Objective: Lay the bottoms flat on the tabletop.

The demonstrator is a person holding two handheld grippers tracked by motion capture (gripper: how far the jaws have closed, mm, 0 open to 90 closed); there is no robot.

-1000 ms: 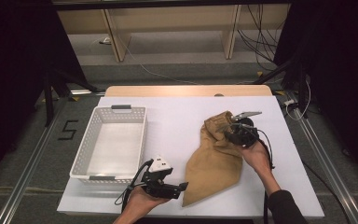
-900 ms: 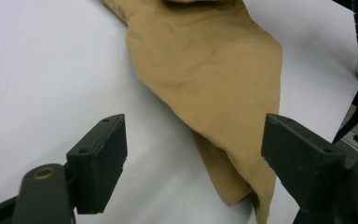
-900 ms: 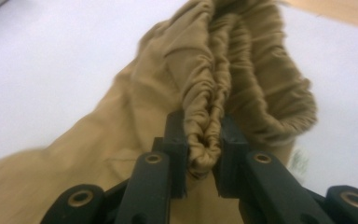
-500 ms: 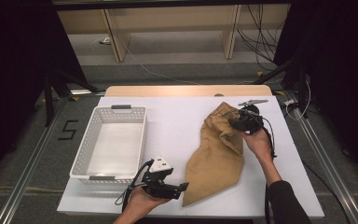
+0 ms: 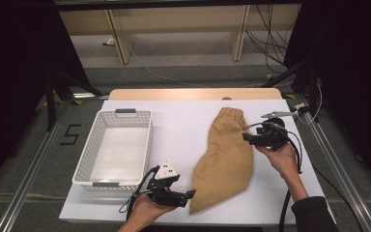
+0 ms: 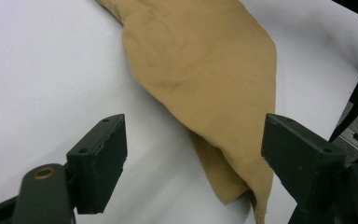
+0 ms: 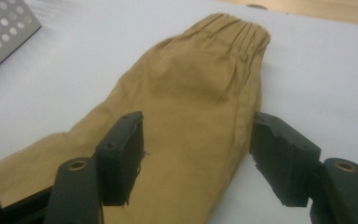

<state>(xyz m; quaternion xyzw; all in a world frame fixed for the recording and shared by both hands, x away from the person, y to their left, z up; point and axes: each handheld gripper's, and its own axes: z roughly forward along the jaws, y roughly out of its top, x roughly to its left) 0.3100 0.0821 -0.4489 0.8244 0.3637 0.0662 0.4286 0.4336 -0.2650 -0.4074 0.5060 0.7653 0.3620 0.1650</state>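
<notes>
White basket point(image 5: 115, 147) sits on table point(image 5: 183, 121), well left of tan cloth point(image 5: 226, 157). Left gripper point(image 5: 192, 194) rests just beside cloth's near corner, fingers point(image 6: 100, 161) wide, nothing gripped. Cloth lies flat mid-table, gathered end far. Right gripper point(image 5: 245, 137) at cloth's right edge; fingers point(image 7: 123, 154) just been opening, cloth between them, not pinched.

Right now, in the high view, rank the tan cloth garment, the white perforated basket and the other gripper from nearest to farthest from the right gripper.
1. Tan cloth garment, just left of the right gripper.
2. Left gripper, near the table's front edge.
3. White perforated basket, far left.
</notes>
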